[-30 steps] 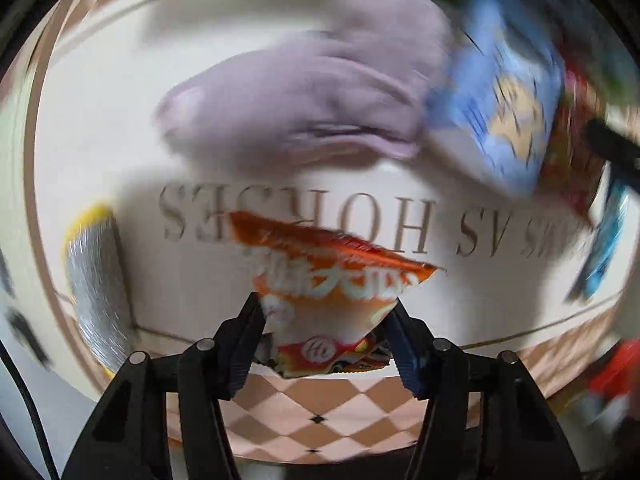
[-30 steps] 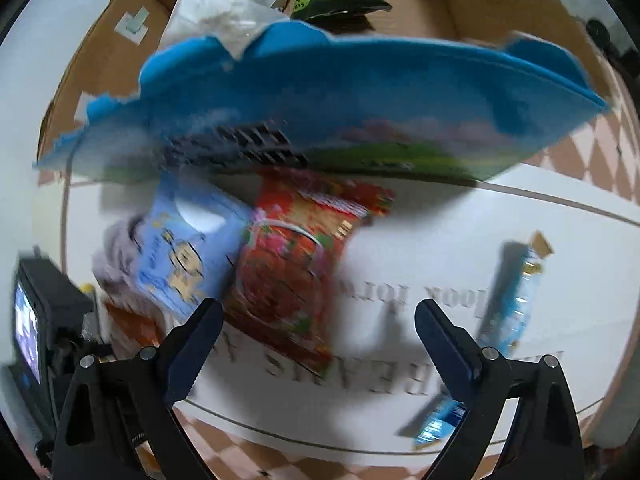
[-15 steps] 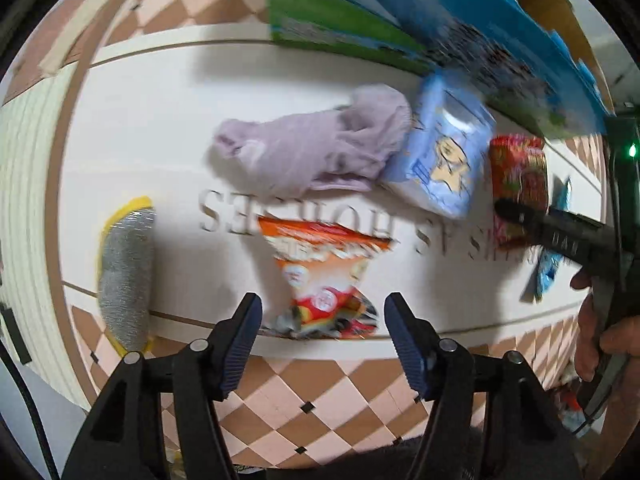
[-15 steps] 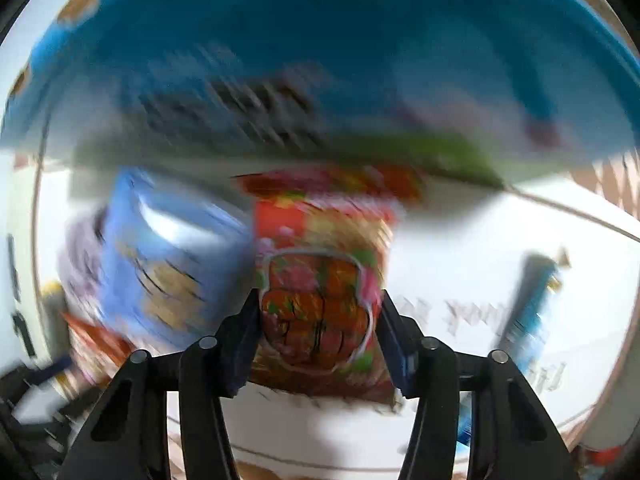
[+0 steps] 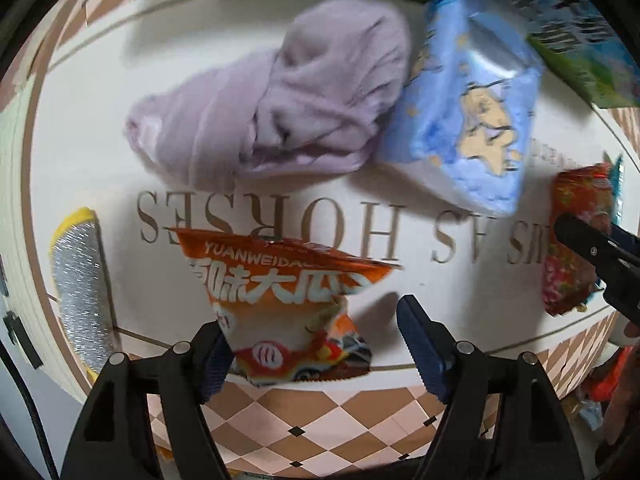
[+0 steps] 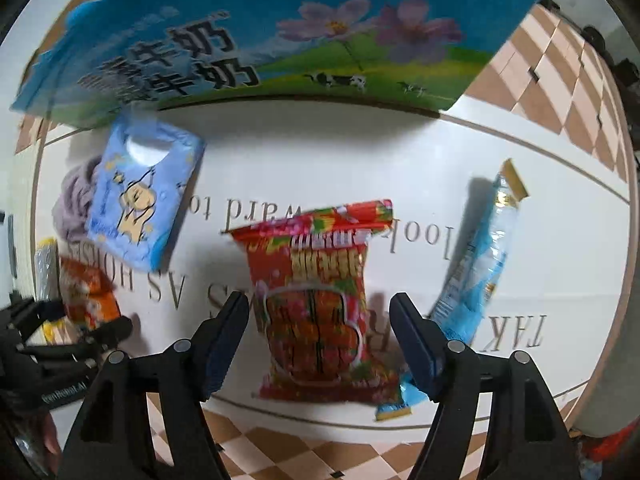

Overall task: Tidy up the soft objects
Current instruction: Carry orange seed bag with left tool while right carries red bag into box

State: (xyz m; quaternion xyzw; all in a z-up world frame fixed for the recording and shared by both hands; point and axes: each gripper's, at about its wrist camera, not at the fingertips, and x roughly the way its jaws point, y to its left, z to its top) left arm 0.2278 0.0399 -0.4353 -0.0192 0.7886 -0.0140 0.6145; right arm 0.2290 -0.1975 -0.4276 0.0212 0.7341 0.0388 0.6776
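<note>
1. The surface is a white mat (image 5: 100, 168) with a thin brown line near its border and large brown lettering, lying on a floor of brown and peach diamond tiles (image 5: 304, 416) that fill the bottom of both views.
2. Left wrist view: the left gripper (image 5: 316, 344) sits at the bottom centre with its jaws apart. An orange snack bag (image 5: 280, 300) lies between them at the mat's lower edge, its lower left corner against the left finger; the right finger stands clear of it.
3. Above the bag, at upper centre, lies a crumpled purple cloth (image 5: 288, 108). A blue tissue pack (image 5: 472, 116) touches its right side.
4. At the left edge lies a silver scrubber (image 5: 80, 292) with a yellow rim.
5. Right wrist view: the right gripper (image 6: 320, 340) sits at the bottom centre, jaws apart, with a red snack bag (image 6: 320, 300) lying on the mat between the fingers. No contact is visible.
6. Right of the red bag lies a long light-blue wrapper (image 6: 476, 276).
7. Across the top of this view runs a blue carton (image 6: 280, 28) printed with flowers, cows and Chinese characters, standing on the mat's far side.
</note>
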